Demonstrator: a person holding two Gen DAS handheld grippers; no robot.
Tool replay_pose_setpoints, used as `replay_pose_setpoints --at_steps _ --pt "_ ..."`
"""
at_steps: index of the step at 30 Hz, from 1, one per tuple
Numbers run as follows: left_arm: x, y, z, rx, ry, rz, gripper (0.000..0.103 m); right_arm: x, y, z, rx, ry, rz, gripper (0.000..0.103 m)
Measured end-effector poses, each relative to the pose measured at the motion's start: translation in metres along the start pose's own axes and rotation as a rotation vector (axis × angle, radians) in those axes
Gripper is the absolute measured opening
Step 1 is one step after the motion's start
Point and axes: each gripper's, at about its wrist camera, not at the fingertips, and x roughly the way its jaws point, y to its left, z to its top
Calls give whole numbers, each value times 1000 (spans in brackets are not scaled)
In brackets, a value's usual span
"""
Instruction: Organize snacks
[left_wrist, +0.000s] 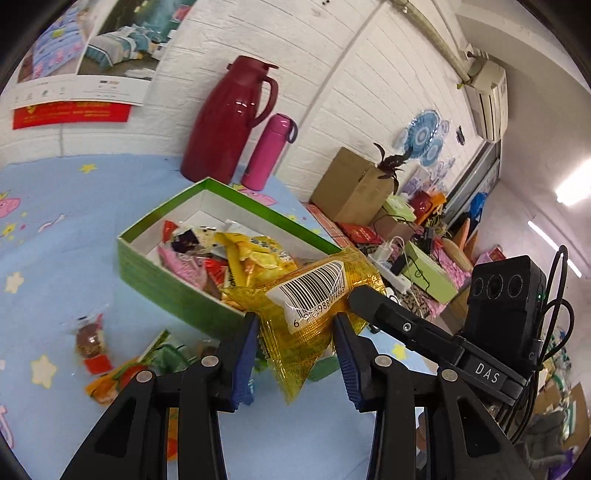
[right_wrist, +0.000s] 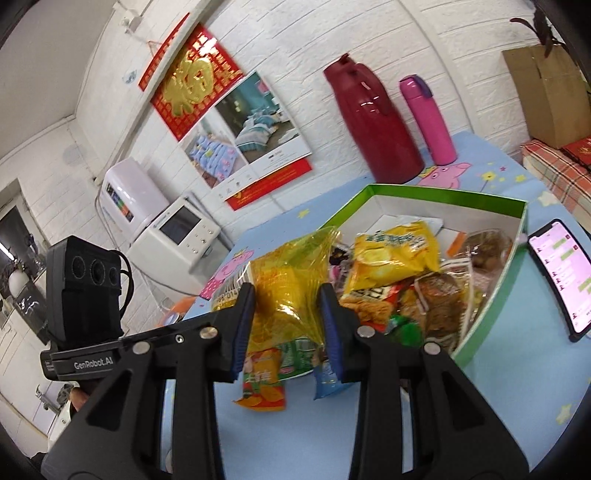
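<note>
The yellow snack packet (left_wrist: 306, 314) seems light, soft and a little slippery, so it is better gripped at the flat sealed edges than at the puffed middle. It is crinkled golden film with a white barcode label. It hangs just beside the near corner of the green box (left_wrist: 173, 284). Both the left gripper (left_wrist: 295, 325) and right gripper (right_wrist: 286, 306) pinch it between their jaws.

Translucent yellow packet (left_wrist: 314, 314), green box (left_wrist: 166, 273), star-patterned blue tablecloth (left_wrist: 74, 206).
</note>
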Motion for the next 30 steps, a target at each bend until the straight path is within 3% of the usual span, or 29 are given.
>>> replay_pose_setpoints --at_steps 6,9,10,11,13,16,24,30 --pt "52 -11 15 16 55 -19 41 -5 -51 14 77 -23 -49 38" --pt "72 -10 21 17 67 9 43 1 -72 15 85 -32 -93 44" --pt "76 -8 21 16 68 44 56 4 -80 13 95 -28 -141 54" --pt "78 -6 21 7 65 86 77 6 -87 11 115 -13 -182 62" --pt "77 0 18 -22 21 117 87 1 -92 11 120 -34 -166 67" --pt "75 8 15 -66 27 103 87 -11 -85 13 79 -82 -213 74" --pt "38 15 1 -70 -3 153 87 -14 -71 5 60 -92 -193 74" --pt "-5 18 -16 -50 -33 211 87 -20 -30 -13 -13 -97 -160 76"
